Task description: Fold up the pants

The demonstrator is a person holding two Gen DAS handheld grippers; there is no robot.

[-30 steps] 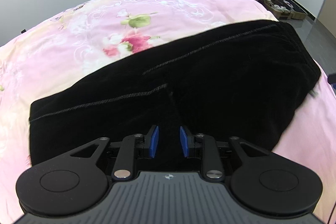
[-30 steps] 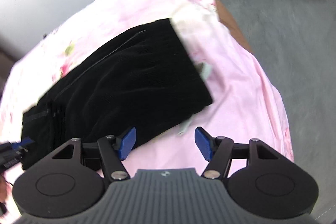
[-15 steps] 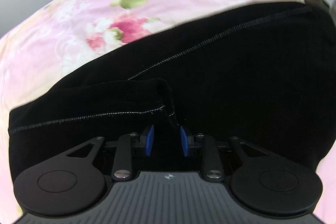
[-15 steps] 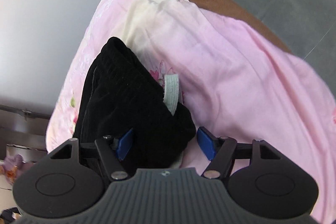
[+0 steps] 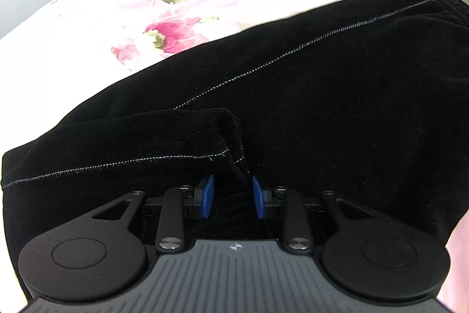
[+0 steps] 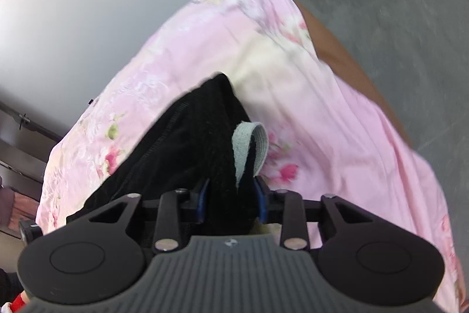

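The black pants (image 5: 337, 113) were lying on the bed, on a pink floral sheet (image 5: 164, 19), and both claws had a bite of fabric. The left claw (image 5: 231, 197) was narrowed on a bunched ridge near where the white-stitched seam (image 5: 123, 162) bends, cloth sitting right between the blue pads (image 5: 207, 195). The right claw (image 6: 231, 203) was clamped on a thick wad at one end of the pants (image 6: 187, 148), with a pale grey inner band (image 6: 252, 145) flipped out above it, so I'd guess that's the waistband end, though I couldn't say for sure. Looked to me like the start of a fold, both ends pinched and ready to lift. To do it well I'd raise both claws together at the same height and keep the fabric lightly taut between them, so the velvety stuff doesn't sag or double up in the middle. Then I'd carry one end straight over the other and line up the edges before letting go. I'd also check that each grip caught every layer, since a single layer would peel off and leave a lumpy fold.
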